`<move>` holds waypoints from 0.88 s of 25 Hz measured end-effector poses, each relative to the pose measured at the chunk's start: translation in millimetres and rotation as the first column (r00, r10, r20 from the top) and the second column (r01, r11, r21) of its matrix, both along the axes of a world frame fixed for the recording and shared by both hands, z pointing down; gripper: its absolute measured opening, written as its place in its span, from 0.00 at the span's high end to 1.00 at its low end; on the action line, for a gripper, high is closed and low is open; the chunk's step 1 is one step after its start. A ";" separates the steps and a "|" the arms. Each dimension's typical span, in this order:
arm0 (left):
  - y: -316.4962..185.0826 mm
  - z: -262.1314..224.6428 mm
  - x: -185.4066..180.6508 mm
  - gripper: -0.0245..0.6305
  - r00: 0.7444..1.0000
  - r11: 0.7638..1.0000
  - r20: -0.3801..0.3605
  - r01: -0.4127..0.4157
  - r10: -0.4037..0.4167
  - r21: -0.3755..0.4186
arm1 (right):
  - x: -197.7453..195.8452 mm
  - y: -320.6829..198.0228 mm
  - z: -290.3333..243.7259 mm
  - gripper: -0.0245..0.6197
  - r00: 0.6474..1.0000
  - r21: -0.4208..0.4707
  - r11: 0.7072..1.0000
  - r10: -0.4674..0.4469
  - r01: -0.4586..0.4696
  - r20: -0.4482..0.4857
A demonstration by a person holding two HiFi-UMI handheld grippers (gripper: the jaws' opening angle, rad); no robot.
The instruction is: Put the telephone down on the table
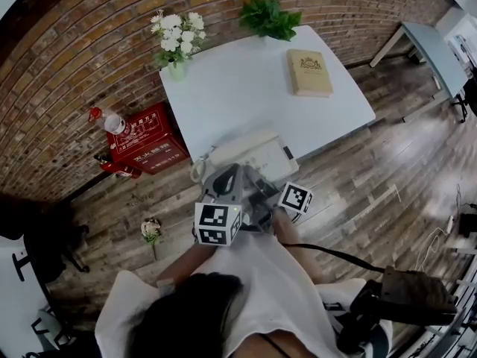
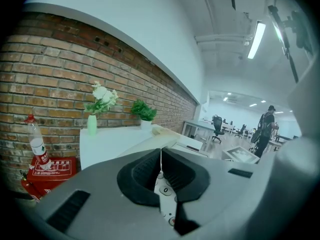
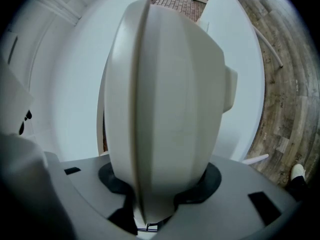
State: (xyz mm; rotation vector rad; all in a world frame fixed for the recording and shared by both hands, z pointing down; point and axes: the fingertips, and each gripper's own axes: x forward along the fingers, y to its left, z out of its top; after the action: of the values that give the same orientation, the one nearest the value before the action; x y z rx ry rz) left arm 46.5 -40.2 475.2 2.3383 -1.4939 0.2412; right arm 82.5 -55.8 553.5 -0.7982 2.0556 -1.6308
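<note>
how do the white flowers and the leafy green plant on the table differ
The white flowers bloom white; the leafy green plant shows only leaves. The flowers stand in a slim pale green vase, the plant in a low white pot. The flowers are at the table's left back corner, the plant further right. Both stand by the brick wall.

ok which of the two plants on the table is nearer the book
The leafy green plant with no blooms, at the far edge of the table just beyond the book. The other, white flowers in a vase, stands at the far left corner.
</note>
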 end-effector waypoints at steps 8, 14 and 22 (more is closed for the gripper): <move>-7.4 6.1 1.8 0.92 0.999 0.999 -0.010 0.039 -0.039 -0.019 | 5.7 -12.9 -1.1 0.63 1.000 0.012 1.000 -0.027 0.027 -0.004; -10.1 5.5 -8.8 0.92 0.996 0.996 -0.018 0.087 -0.087 -0.016 | 7.0 -15.9 1.0 0.63 1.000 -0.032 0.999 -0.030 0.030 0.000; -24.1 2.8 -16.6 0.92 0.996 0.997 -0.024 0.083 -0.083 -0.004 | 0.9 -25.2 2.1 0.64 1.000 -0.029 0.999 -0.022 0.023 0.008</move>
State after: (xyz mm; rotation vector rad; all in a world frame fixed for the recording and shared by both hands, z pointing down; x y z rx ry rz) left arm 29.9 -64.3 478.0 2.2624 -1.5742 0.1934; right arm 83.5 -80.9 555.6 -0.7803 2.0469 -1.6773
